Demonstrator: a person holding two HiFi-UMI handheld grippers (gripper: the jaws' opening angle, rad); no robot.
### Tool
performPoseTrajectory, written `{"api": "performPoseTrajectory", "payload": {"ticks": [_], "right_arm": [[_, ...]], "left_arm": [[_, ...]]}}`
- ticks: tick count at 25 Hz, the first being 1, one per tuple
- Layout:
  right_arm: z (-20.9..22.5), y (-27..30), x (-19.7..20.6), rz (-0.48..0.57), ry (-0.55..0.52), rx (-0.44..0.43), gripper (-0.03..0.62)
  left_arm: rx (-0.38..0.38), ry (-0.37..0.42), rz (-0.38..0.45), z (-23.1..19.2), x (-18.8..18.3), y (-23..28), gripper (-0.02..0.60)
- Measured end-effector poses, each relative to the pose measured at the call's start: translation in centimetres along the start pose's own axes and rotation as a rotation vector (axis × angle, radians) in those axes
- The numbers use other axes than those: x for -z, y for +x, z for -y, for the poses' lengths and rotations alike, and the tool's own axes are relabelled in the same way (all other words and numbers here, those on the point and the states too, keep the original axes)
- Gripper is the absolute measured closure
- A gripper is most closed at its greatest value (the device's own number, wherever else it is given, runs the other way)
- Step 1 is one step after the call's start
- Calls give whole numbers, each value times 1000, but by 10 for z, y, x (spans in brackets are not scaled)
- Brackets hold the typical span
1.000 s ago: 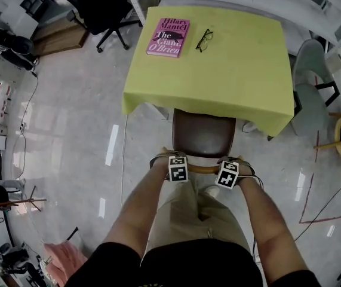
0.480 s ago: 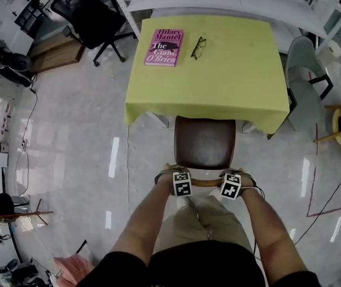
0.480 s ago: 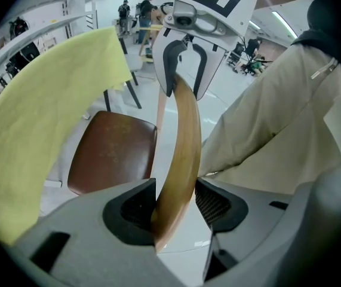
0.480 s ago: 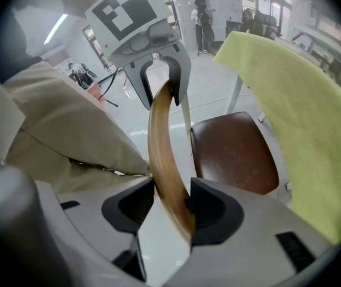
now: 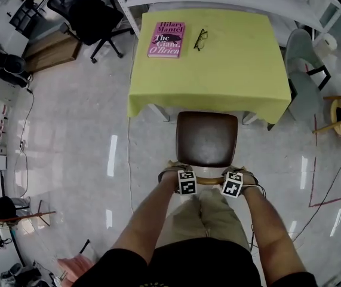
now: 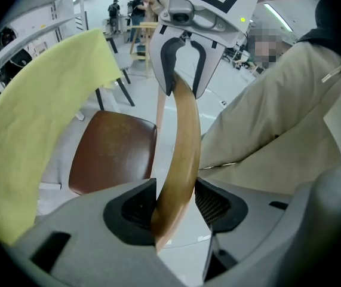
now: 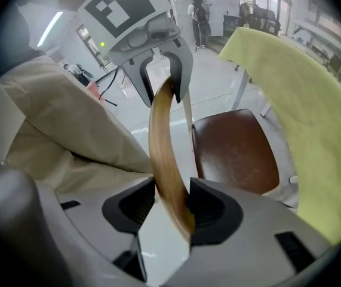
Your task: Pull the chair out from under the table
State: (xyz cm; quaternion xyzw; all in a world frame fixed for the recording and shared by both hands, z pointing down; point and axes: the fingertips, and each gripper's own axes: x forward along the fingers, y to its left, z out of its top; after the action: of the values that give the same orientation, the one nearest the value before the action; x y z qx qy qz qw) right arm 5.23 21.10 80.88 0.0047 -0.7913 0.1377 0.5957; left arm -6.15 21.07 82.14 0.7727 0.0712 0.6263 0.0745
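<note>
At six o'clock from the worktop (image 5: 230,64), left gripper (image 6: 175,202) and right gripper (image 7: 173,207) fingers each clamp the chair (image 5: 207,139) backrest (image 5: 209,183) between them.

Open floor (image 5: 86,136) flanks the chair (image 5: 206,139); legs (image 5: 185,220) crowd behind.

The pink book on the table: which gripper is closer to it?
Left. The left gripper clamps the chair's backrest nearly in line with the book; the right gripper clamps the same backrest farther right.
</note>
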Motion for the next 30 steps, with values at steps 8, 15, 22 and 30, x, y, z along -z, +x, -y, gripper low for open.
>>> {"api": "performPoseTrajectory", "payload": {"ticks": [8, 15, 22, 30], "right_arm": [[-26, 7, 1, -21, 8, -7, 414], [-37, 6, 1, -27, 95, -45, 410], [-32, -16, -10, 61, 216, -19, 427], [-3, -64, -39, 370, 553, 183, 583]], "left_arm": [[10, -1, 3, 29, 7, 6, 385], [74, -98, 34, 38, 9, -6, 390], [29, -312, 166, 24, 13, -38, 453], [-261, -584, 486, -20, -2, -111, 571]]}}
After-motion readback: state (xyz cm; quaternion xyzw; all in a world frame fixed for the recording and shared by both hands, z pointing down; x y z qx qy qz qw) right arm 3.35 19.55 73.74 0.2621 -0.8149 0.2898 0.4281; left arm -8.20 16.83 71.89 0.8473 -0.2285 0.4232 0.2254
